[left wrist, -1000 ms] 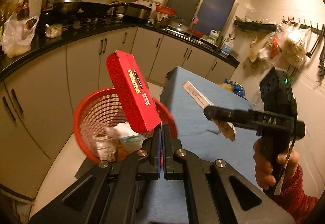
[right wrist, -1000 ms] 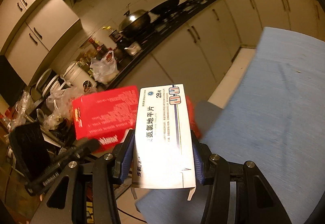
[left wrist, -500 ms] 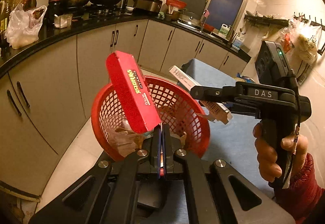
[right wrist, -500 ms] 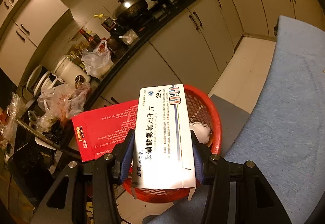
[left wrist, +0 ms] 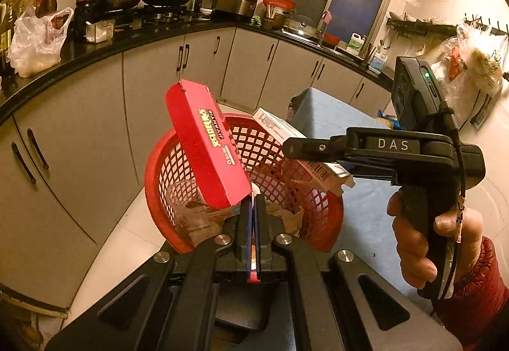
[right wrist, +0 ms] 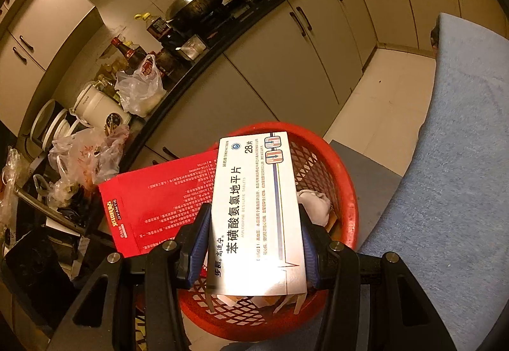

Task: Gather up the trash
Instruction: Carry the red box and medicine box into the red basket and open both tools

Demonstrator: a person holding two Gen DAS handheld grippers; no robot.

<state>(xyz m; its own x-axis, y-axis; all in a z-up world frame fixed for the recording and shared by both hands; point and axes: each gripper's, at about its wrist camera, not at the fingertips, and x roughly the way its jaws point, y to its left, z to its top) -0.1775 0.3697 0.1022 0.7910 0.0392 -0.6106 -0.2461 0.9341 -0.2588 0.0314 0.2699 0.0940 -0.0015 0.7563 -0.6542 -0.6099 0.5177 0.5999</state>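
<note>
- our left gripper [left wrist: 253,207] had its two fingers pressed almost flat together, pinching the bottom edge of a red box [left wrist: 206,147].
- the red box stood tilted up over the red basket [left wrist: 159,166], with its top leaning to the left.
- our right gripper [right wrist: 256,242] squeezed a white medicine box [right wrist: 257,207] between its blue pads [right wrist: 198,242], one on each long side.
- the white medicine box was above the red basket [right wrist: 345,192], lying flat with its printed face up.
- from the right camera we saw the red box [right wrist: 159,204] just to the left of the white one, partly behind it.
- from the left camera we saw the right gripper [left wrist: 318,150] reach in from the right, held by a hand [left wrist: 429,239] in a red sleeve, with the white medicine box [left wrist: 280,131] over the basket's far side.
- the red basket sat on the pale floor [right wrist: 375,102], right beside the blue table [right wrist: 461,160].
- there was already crumpled paper [right wrist: 313,204] and other trash inside it.
</note>
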